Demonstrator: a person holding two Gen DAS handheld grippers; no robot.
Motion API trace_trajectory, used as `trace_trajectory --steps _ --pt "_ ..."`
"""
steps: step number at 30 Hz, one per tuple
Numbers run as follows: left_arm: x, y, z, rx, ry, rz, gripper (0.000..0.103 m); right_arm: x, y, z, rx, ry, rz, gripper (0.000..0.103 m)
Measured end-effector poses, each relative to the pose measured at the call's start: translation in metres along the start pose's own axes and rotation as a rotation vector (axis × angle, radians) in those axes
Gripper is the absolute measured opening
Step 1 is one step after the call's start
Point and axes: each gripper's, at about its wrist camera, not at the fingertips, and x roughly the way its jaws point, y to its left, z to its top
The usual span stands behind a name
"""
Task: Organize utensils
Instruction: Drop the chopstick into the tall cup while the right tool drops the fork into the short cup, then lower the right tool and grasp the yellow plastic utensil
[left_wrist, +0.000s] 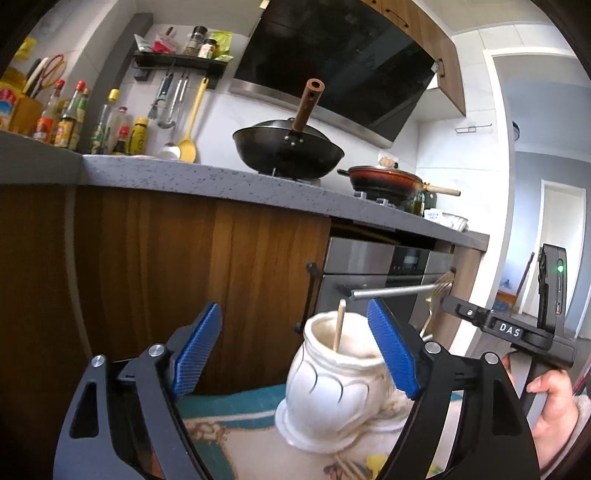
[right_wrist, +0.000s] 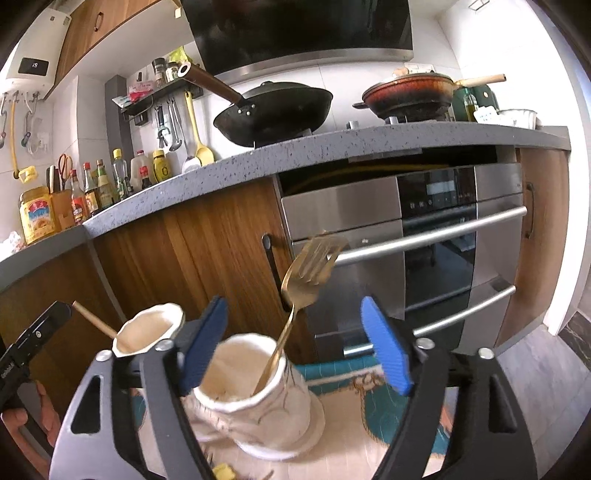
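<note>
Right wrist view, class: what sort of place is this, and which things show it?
A home kitchen, most likely. A black wok sits on the hob above a built-in steel oven, and sauce bottles line the speckled grey countertop.

Two white holders stand on the mat: one near the middle with one gold fork in it, and one to its left with one wooden stick in it. On the far counter there are two pans, one black wok on the left and one red pan on the right. Two grippers show, each with two blue pads.
</note>
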Motion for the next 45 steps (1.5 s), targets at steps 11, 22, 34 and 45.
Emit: trace_trajectory --steps 11,22,34,45 --pt "-0.024 0.003 -0.036 0.016 0.099 0.083 0.098 -0.038 0.003 -0.026 -0.008 0.012 -0.014 0.098" --pt "-0.036 0.0 -0.066 0.02 0.204 0.091 0.098 -0.05 0.003 -0.058 -0.029 0.09 -0.041 0.098" --pt "-0.037 0.008 -0.08 -0.028 0.256 0.1 0.098 -0.041 0.023 -0.084 -0.018 0.233 0.072 0.098" --pt "-0.031 0.015 -0.078 -0.053 0.268 0.099 0.098 -0.002 0.066 -0.114 -0.074 0.433 0.128 0.07"
